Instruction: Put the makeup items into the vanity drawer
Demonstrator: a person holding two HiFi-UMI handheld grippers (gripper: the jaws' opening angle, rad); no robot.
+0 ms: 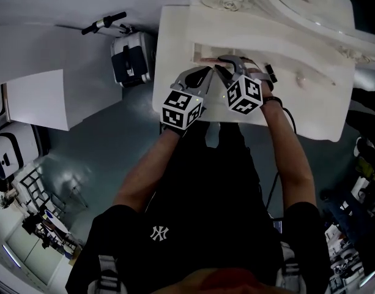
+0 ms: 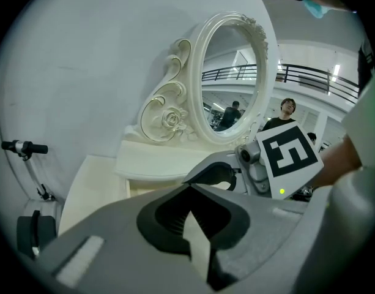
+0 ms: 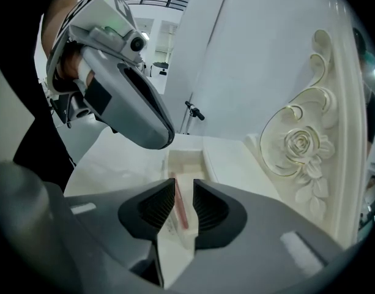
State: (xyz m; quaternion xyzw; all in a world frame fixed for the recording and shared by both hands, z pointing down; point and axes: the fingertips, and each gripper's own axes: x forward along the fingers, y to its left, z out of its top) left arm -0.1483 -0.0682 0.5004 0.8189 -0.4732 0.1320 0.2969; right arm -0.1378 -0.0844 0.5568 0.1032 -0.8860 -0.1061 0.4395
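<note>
The drawer [image 3: 186, 155] of the vanity [image 1: 175, 54] stands open, just above the middle of the right gripper view and at the upper middle of the head view. Both tools hang over it, close together.

The right gripper [image 3: 183, 186] is released. Its 2 jaws stand apart with a gap on each side of a slim pink stick [image 3: 179, 199] (a lip pencil or the like; too small to name surely). The stick runs along the line of the jaws, and the pads do not press on it. It appears to lie on the near part of the drawer floor, so I judge this 1 item as delivered, or within a moment of it.

The left gripper [image 2: 188, 192] is clenched, tips meeting, with nothing between them. In its own view it points toward the oval mirror [image 2: 233, 78] at the upper middle, with the right tool at its right.

As for what is left: 1 item is in. In the head view, a small pale speck at the upper right of the vanity top may be another item, but I cannot tell. Any others need fetching, and the drawer is not yet shut, if shutting it belongs to the job.
</note>
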